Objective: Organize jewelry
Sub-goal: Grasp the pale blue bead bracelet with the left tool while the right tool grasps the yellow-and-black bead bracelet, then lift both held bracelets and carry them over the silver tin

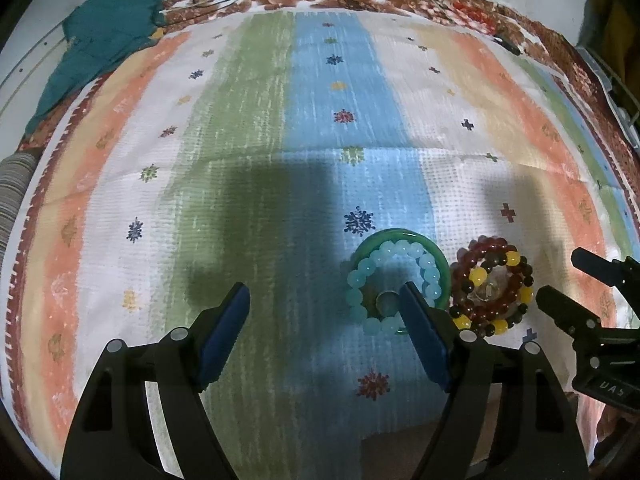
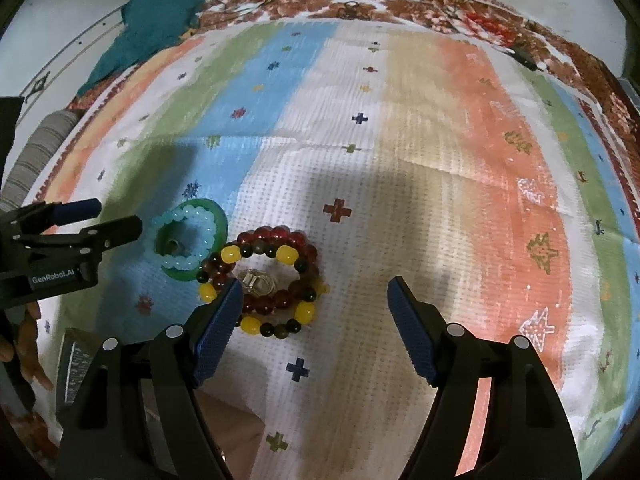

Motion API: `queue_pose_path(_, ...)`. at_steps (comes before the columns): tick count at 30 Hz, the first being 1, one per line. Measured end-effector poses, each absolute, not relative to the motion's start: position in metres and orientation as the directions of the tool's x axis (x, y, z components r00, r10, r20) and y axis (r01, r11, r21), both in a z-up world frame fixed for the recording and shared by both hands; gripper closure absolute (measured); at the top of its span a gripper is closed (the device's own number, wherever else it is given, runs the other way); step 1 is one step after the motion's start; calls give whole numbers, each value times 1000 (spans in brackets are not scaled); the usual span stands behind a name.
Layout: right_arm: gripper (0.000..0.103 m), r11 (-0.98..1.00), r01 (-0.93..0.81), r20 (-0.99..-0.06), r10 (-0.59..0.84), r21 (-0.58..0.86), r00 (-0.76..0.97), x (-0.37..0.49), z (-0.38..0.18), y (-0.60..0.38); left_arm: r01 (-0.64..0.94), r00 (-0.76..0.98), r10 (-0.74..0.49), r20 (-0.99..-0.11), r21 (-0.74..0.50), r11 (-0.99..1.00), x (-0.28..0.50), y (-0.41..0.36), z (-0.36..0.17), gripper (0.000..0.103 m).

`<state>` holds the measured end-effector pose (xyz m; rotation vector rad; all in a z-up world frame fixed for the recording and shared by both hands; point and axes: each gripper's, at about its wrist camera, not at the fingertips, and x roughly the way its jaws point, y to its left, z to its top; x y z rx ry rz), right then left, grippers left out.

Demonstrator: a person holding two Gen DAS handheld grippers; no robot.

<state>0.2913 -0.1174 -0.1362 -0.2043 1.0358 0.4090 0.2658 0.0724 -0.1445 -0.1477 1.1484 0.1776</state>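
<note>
- My left claw (image 1: 324, 300) gapes wide, empty; its right pad hangs over the pale-blue glass bead bracelet (image 1: 394, 280) lying on the green jade-like bangle (image 1: 404, 236).
- My right claw (image 2: 316, 296) is equally wide, its left pad over the dark-red and yellow bead bracelets (image 2: 266, 280), stacked ringwise, probably sorted.
- Beyond: striped woven cloth (image 2: 440, 120), teal fabric (image 2: 160, 12) far left.

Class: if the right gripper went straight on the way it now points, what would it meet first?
Probably only the striped cloth. The right gripper is open, and the red-and-yellow bead bracelets lie by its left finger, left of centre, so it would likely just pass them; depth is unclear.
</note>
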Motion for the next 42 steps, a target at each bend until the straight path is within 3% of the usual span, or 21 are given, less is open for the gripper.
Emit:
queue_pose_path(3,29,904,-427,-872,224,19,435,293,-141,-115,-217,393,61,-918,-28,976,268,73,-147,32)
queue_pose_path(5,37,904,-426,-876,224,24,426,295,-143,-115,-220,388,51,-920,-39,975,270,74,-149,34)
queue_pose_path(9,41,904,-428,-880,212,12,425,299,-146,-113,-206,377,41,-926,-41,978,273,74,-153,39)
queue_pose_path(15,58,904,-427,-892,215,27,399,305,-154,-112,-191,349,19,-937,-51,980,277,72,-161,48)
queue_pose_path(17,67,900,-434,-896,219,33,386,307,-159,-111,-188,337,13,-941,-54,981,279,71,-164,57)
queue_pose_path(19,73,897,-440,-893,231,42,386,308,-159,-110,-186,318,6,-948,-56,981,280,71,-169,74)
queue_pose_path(23,88,891,-451,-895,250,62,369,307,-159,-107,-164,325,5,-946,-52,985,279,66,-169,90)
queue_pose_path(26,92,885,-464,-895,244,47,373,305,-159,-103,-170,337,16,-941,-44,984,279,67,-164,92)
queue_pose_path(42,92,879,-476,-847,287,46,448,286,-119,-104,-124,402,28,-915,-25,992,267,53,-136,92)
